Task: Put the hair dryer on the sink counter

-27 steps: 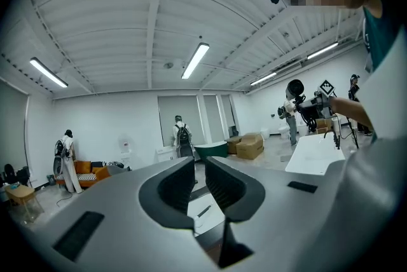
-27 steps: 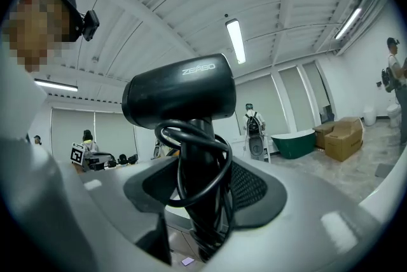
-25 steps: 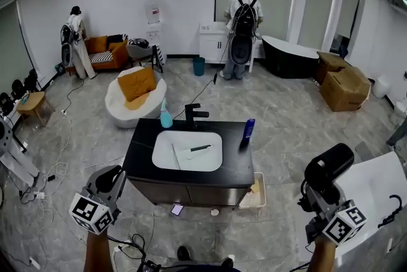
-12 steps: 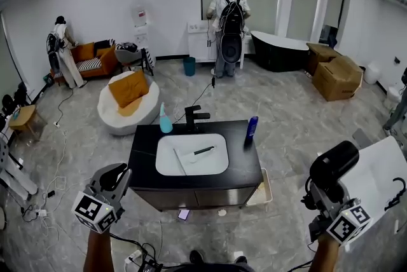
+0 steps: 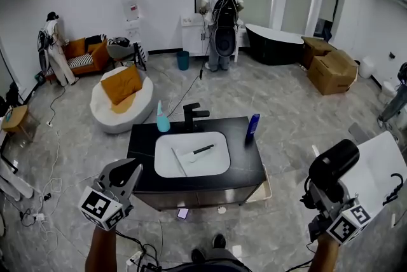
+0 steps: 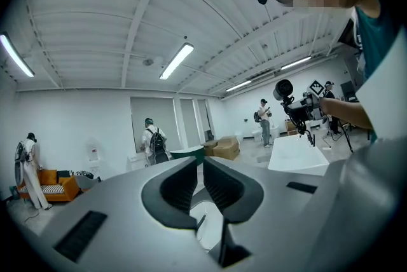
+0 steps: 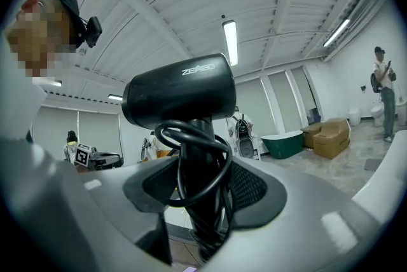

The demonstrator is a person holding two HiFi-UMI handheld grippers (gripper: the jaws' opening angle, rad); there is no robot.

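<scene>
The black hair dryer (image 5: pixel 332 166) stands upright in the right gripper (image 5: pixel 318 197), whose jaws clamp its handle, the cord looped around it. It is held well right of the black sink counter (image 5: pixel 245 163). The left gripper (image 5: pixel 125 173) hovers at the counter's front left corner, jaws drawn together on nothing.

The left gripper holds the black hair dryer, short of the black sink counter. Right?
No: the right gripper holds the black hair dryer, as the right gripper view shows; it is short of the black sink counter.
</scene>
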